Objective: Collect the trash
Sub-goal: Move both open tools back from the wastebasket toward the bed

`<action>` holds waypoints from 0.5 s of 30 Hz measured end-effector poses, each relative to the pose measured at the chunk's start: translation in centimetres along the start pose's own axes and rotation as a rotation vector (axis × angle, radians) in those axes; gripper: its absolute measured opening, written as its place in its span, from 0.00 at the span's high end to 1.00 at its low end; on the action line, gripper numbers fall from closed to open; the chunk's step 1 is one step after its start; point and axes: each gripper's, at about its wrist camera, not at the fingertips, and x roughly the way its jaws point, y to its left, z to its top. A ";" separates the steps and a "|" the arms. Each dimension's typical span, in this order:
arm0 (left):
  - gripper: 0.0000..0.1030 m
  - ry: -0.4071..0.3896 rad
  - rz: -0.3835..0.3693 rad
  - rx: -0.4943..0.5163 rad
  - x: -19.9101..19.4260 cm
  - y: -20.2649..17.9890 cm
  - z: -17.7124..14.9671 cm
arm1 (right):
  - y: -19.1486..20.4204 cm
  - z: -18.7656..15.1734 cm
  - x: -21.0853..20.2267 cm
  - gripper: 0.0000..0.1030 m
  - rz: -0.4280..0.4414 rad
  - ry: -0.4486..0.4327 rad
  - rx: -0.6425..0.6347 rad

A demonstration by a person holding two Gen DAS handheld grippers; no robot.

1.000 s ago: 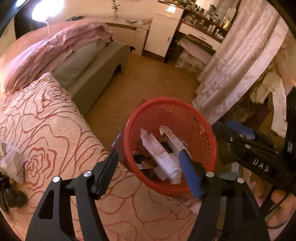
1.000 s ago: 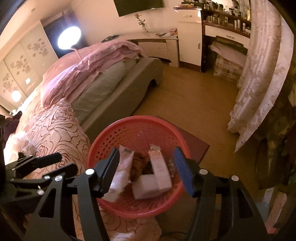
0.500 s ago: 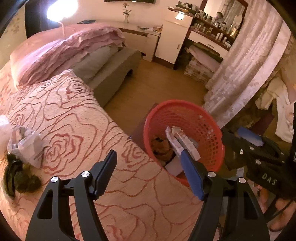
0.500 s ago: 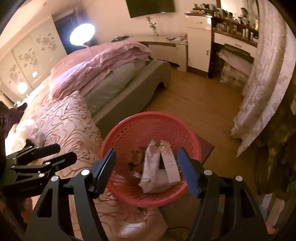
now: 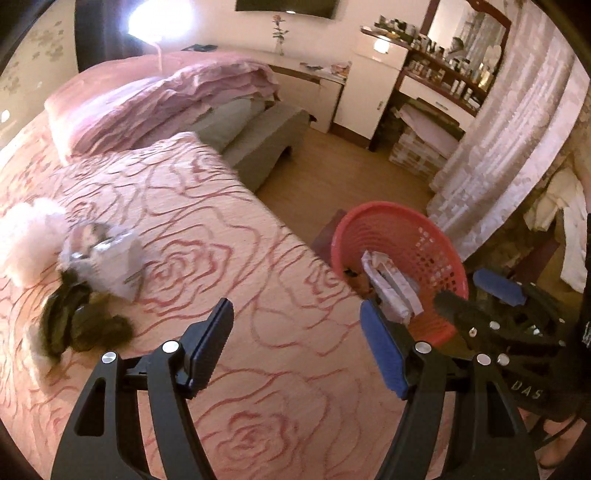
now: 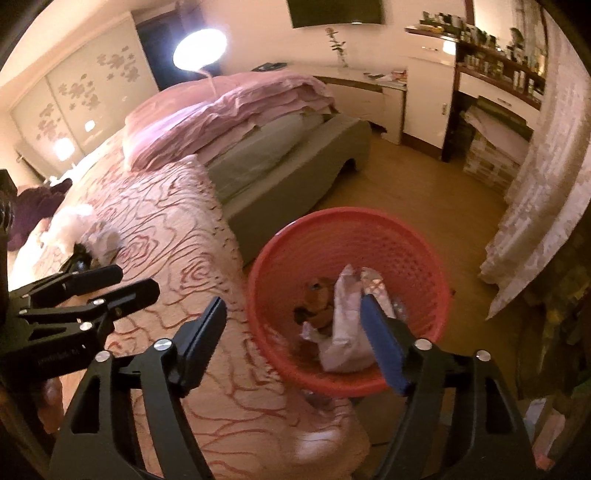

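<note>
Rose-patterned bedspread (image 5: 207,258) across the near bed, filling nine o'clock to six. Piled at eleven o'clock — a folded pink duvet (image 5: 162,99) on a grey mattress (image 5: 240,118). Glaring round lamp (image 6: 199,43) at twelve, dark wall screen (image 6: 334,13) just right of it. White cabinet (image 5: 373,88) and cluttered shelves (image 5: 439,68) at one o'clock, stacked boxes (image 5: 417,155) beneath. Lace curtain (image 5: 513,133) hanging at two o'clock — wood floor (image 6: 424,195) at centre. Flower-decorated wardrobe doors (image 6: 81,99) at ten o'clock in the right wrist view.
</note>
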 end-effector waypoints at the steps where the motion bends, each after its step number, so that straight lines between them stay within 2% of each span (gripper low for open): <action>1: 0.34 -0.005 0.009 -0.009 -0.4 0.5 -0.3 | 0.4 -0.1 0.1 0.28 0.007 0.005 -0.009; 7: 0.33 -0.041 0.075 -0.081 -3.0 4.7 -1.8 | 3.8 -0.9 1.0 0.28 0.062 0.031 -0.086; 15: 0.31 -0.108 0.206 -0.203 -7.5 11.4 -4.0 | 6.7 -1.6 1.8 0.28 0.106 0.055 -0.148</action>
